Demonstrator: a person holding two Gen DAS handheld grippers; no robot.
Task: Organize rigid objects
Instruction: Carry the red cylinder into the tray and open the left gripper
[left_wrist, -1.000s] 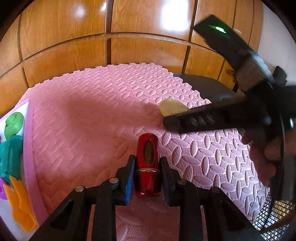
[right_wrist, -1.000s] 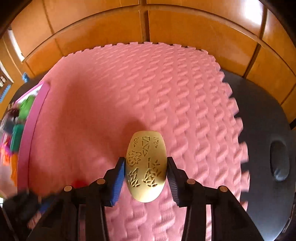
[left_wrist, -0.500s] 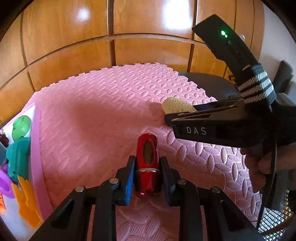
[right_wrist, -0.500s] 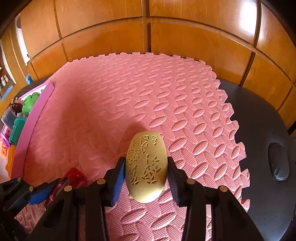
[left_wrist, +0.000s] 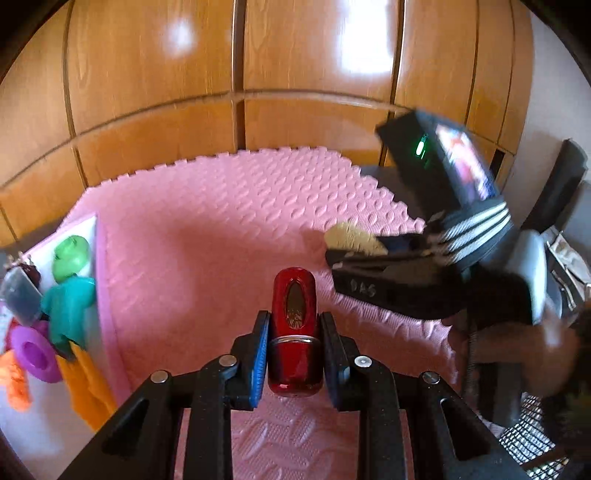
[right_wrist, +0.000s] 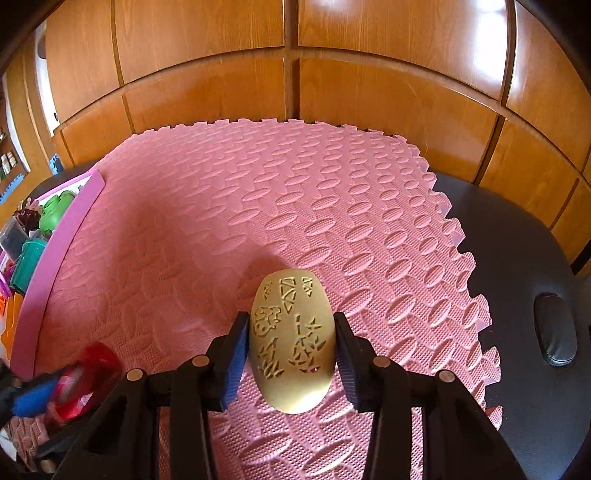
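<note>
My left gripper (left_wrist: 294, 345) and right gripper (right_wrist: 290, 356) are matte black, with blue pads (left_wrist: 259, 356) and silver screws (left_wrist: 227, 360). The right one carries white "DAS" lettering, a striped strap and a green light.

Bright glare spots on the wood panels (left_wrist: 295, 55); fisheye bending at edges; left-wrist view motion-blurred.

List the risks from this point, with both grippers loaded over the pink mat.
1. The left gripper holds the glossy red case only by its narrow sides; it could slip or pivot.
2. The right gripper pinches the rounded beige oval piece across a curved surface, so it could squirt out.
3. The two grippers work close together, so they may collide on the way to the crowded toy tray.
</note>
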